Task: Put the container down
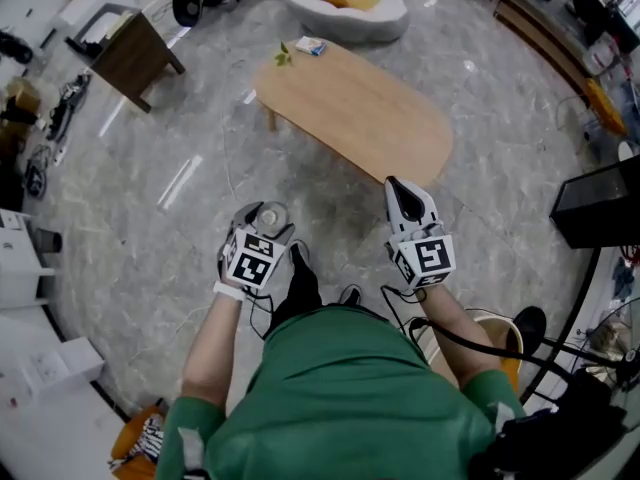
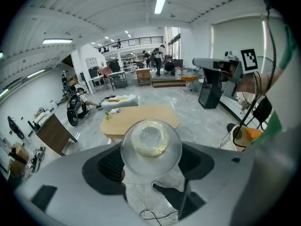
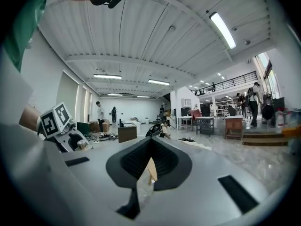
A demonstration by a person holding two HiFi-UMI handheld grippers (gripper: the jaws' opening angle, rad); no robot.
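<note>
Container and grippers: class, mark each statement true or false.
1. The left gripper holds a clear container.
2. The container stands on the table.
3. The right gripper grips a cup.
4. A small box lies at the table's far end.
1. True: the left gripper is closed on the clear round container.
2. False: the container is held in the jaws, short of the wooden table, over the floor.
3. False: the right gripper has its jaws together with nothing between them.
4. True: the box lies there.
</note>
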